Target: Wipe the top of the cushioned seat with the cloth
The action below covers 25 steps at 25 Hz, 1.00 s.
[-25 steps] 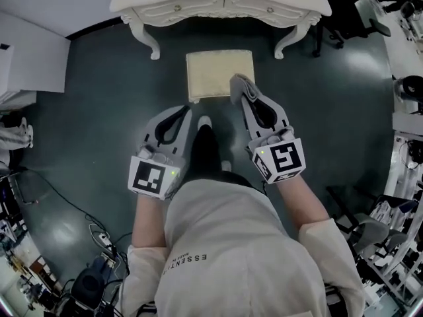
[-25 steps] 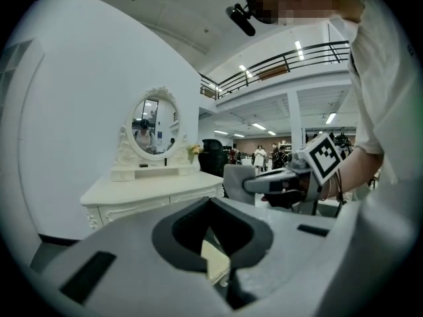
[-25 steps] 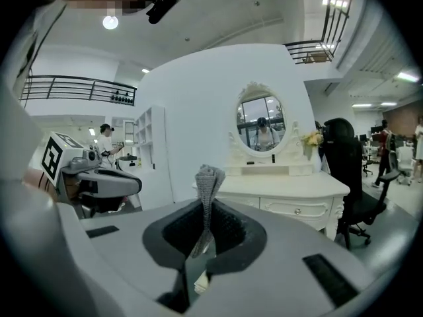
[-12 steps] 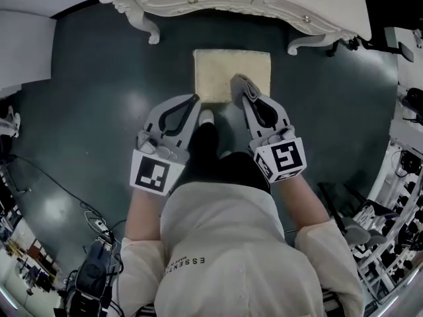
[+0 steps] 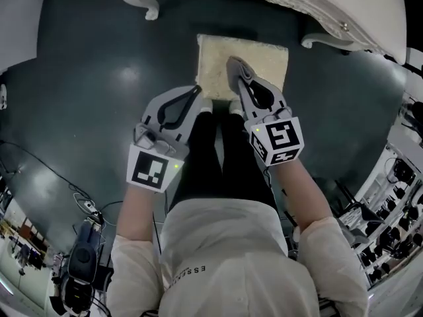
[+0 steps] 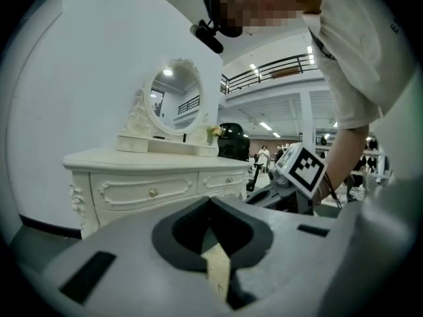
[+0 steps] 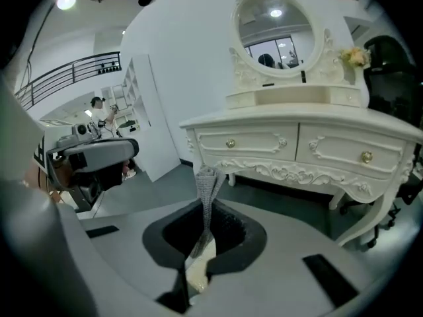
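The cream cushioned seat [image 5: 258, 61] stands on the dark floor in front of the white dressing table [image 5: 344, 12]. My right gripper [image 5: 232, 70] hovers over the seat's near half, shut on a grey cloth [image 5: 238, 71]. In the right gripper view the cloth [image 7: 207, 193] sticks up as a twisted strip beyond the jaws, with the seat [image 7: 197, 275] showing through the gap below. My left gripper [image 5: 193, 96] is shut on nothing, its tips at the seat's near left corner. In the left gripper view a sliver of the seat [image 6: 218, 269] shows under the closed jaws.
The dressing table [image 7: 304, 144] with its oval mirror [image 7: 276, 15] stands just beyond the seat, its curved legs [image 5: 151, 10] on either side. The person's legs and shoes [image 5: 206, 105] are at the seat's near edge. Cables and equipment [image 5: 82, 263] clutter the floor at lower left and right.
The person has stepped toward the seat. Both grippers have moved forward, the right one with the cloth now further over the cushion. The dressing table has slid to the view's top edge.
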Each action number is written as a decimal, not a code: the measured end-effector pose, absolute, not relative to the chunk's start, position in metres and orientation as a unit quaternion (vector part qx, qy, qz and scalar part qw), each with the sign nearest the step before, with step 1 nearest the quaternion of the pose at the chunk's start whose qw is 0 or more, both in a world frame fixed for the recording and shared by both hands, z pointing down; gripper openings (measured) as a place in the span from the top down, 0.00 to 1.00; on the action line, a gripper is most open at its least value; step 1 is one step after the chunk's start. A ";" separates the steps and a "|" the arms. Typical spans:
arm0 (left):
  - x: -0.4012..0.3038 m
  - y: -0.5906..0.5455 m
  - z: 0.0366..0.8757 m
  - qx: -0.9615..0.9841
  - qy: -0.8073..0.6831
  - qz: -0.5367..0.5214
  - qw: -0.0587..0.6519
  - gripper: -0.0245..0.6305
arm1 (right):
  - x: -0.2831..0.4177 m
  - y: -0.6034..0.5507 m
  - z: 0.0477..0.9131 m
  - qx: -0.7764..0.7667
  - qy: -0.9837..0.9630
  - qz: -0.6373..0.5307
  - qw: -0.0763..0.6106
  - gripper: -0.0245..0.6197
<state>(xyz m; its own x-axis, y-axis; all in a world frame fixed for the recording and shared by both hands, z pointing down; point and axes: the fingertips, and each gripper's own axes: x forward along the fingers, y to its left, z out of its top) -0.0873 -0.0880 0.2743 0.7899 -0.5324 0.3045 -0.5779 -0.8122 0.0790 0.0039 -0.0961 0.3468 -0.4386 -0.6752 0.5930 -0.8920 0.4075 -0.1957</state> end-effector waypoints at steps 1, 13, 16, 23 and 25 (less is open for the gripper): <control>-0.089 -0.091 0.284 0.941 -0.299 0.134 0.088 0.96 | 0.001 -0.100 0.360 0.478 -0.810 0.256 0.223 0.92; -0.080 -0.113 0.406 0.923 -0.333 0.134 0.136 0.96 | -0.014 -0.138 0.515 0.437 -0.800 0.321 0.257 0.92; -0.079 -0.113 0.430 0.917 -0.342 0.134 0.154 0.96 | -0.019 -0.141 0.544 0.428 -0.797 0.337 0.260 0.92; -0.084 -0.114 0.470 0.908 -0.361 0.140 0.163 0.96 | -0.039 -0.149 0.587 0.409 -0.794 0.366 0.261 0.92; -0.085 -0.116 0.478 0.905 -0.364 0.146 0.164 0.96 | -0.042 -0.153 0.597 0.408 -0.792 0.366 0.269 0.92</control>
<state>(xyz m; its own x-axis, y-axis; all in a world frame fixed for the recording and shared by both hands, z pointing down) -0.0848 -0.1160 0.4785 0.6923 -0.6112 0.3835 -0.7069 -0.6811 0.1906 -0.0420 -0.1529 0.5973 -0.5228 -0.4487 0.7248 -0.8429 0.3994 -0.3607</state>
